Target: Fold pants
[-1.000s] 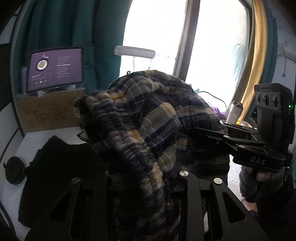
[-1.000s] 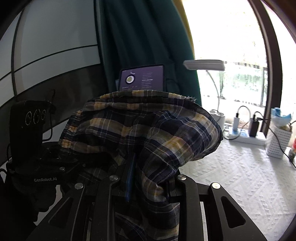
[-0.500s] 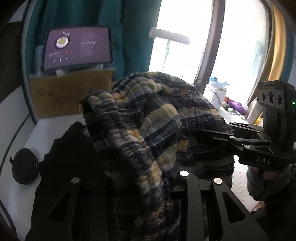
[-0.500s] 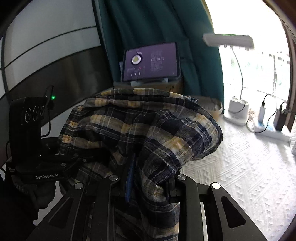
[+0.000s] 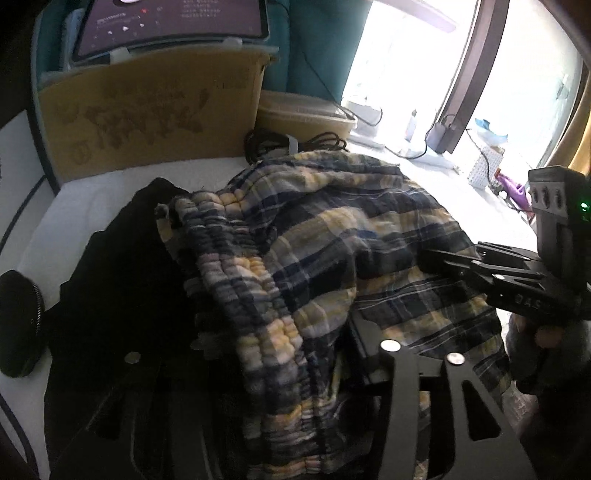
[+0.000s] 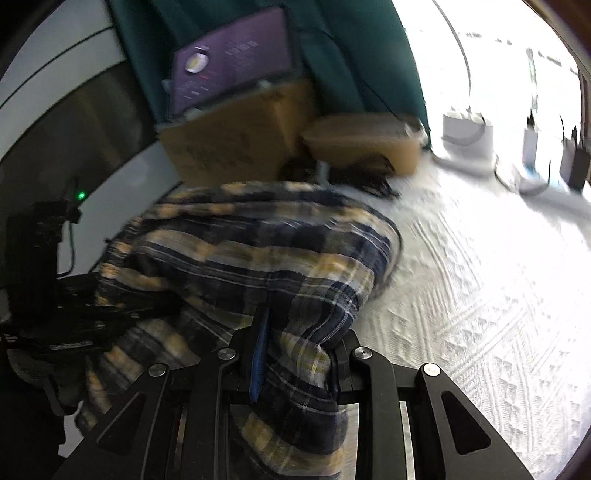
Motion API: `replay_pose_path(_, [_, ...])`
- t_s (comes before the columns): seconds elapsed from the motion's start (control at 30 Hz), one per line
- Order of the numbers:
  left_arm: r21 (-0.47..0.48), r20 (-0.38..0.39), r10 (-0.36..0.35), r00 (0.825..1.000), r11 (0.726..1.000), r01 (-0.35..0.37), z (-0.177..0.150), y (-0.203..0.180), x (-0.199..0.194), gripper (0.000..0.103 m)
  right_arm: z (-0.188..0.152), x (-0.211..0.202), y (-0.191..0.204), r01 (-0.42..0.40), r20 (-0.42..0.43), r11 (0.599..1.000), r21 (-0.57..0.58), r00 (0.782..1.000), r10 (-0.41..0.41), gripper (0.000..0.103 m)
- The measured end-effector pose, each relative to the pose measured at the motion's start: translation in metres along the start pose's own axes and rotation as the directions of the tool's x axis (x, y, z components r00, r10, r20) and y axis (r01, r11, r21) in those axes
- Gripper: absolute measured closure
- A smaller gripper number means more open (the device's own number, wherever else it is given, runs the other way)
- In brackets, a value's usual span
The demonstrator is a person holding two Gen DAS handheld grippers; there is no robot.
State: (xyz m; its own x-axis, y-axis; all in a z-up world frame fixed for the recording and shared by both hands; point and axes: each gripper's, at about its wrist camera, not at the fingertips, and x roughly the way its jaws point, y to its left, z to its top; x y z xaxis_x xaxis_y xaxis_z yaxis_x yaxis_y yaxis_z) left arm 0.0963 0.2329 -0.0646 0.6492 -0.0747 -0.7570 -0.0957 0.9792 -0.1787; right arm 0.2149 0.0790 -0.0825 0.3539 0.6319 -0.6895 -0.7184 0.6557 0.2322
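Navy and yellow plaid pants (image 5: 332,229) lie bunched low over the white textured cover (image 6: 480,295), their gathered waistband toward the left wrist camera. My left gripper (image 5: 277,350) has its jaws opening; the waistband still lies loosely between them, and the pads look parted from it. In the right wrist view my right gripper (image 6: 295,343) is shut on a fold of the plaid pants (image 6: 258,251). Each gripper shows in the other's view: the right gripper (image 5: 498,273) reaches in under the cloth's right side, and the left gripper (image 6: 92,314) sits at the left, held by a gloved hand.
A black garment (image 5: 122,277) lies left of the pants, next to a black round disc (image 5: 18,325). Behind stand a cardboard box (image 5: 147,118) with a tablet (image 5: 173,22) on top, a lidded plastic container (image 5: 306,114) and a cable coil (image 5: 280,144). Chargers and a lamp base (image 6: 465,129) line the window side.
Both grippers have come down and forward with the pants, from held up in the air to low over the cover. The left jaws now stand wider apart.
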Motion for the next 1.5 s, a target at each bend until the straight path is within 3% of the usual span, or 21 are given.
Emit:
replay_pose_path(0.07, [-0.010, -0.011, -0.004, 1.000, 1.000, 0.004, 0.000, 0.003, 0.003, 0.046, -0.001, 0.008, -0.010, -0.004, -0.020, 1.000, 0.026, 1.000, 0.005, 0.070])
replay_pose_path(0.13, [-0.042, -0.019, -0.025, 0.999, 0.999, 0.024, 0.000, 0.009, 0.005, 0.044, 0.000, 0.012, -0.020, 0.004, -0.029, 0.999, 0.045, 1.000, -0.002, 0.049])
replay_pose_path(0.2, [-0.065, -0.022, -0.042, 0.999, 0.997, 0.041, 0.000, 0.011, 0.005, 0.042, -0.003, 0.011, -0.031, 0.007, -0.034, 0.998, 0.068, 0.999, -0.005, 0.038])
replay_pose_path(0.3, [-0.059, -0.019, -0.032, 0.999, 0.998, 0.031, -0.004, 0.008, 0.001, 0.042, -0.005, 0.007, -0.045, -0.017, -0.029, 0.995, 0.100, 0.999, 0.020, 0.037])
replay_pose_path(0.67, [-0.095, -0.021, 0.018, 1.000, 0.995, -0.019, -0.015, 0.010, -0.007, 0.040, -0.016, -0.006, -0.051, 0.078, -0.032, 0.995, 0.066, 0.997, -0.076, 0.037])
replay_pose_path(0.8, [-0.149, -0.030, 0.020, 0.999, 0.988, -0.024, -0.018, 0.015, -0.010, 0.039, -0.026, -0.017, -0.055, 0.117, -0.034, 0.991, 0.063, 0.993, -0.115, 0.037])
replay_pose_path(0.97, [-0.174, -0.037, 0.083, 0.996, 0.981, -0.089, -0.024, 0.014, -0.018, 0.030, -0.040, -0.030, -0.056, 0.149, -0.035, 0.986, 0.068, 0.988, -0.147, 0.037])
replay_pose_path(1.1, [-0.208, -0.036, 0.107, 0.994, 0.972, -0.112, -0.028, 0.013, -0.026, 0.029, -0.050, -0.040, -0.054, 0.178, -0.040, 0.981, 0.072, 0.984, -0.176, 0.037])
replay_pose_path(1.5, [-0.210, 0.010, 0.143, 0.990, 0.968, -0.138, -0.050, -0.028, -0.042, 0.028, -0.079, -0.073, -0.058, 0.217, -0.043, 0.972, 0.094, 0.976, -0.214, 0.035])
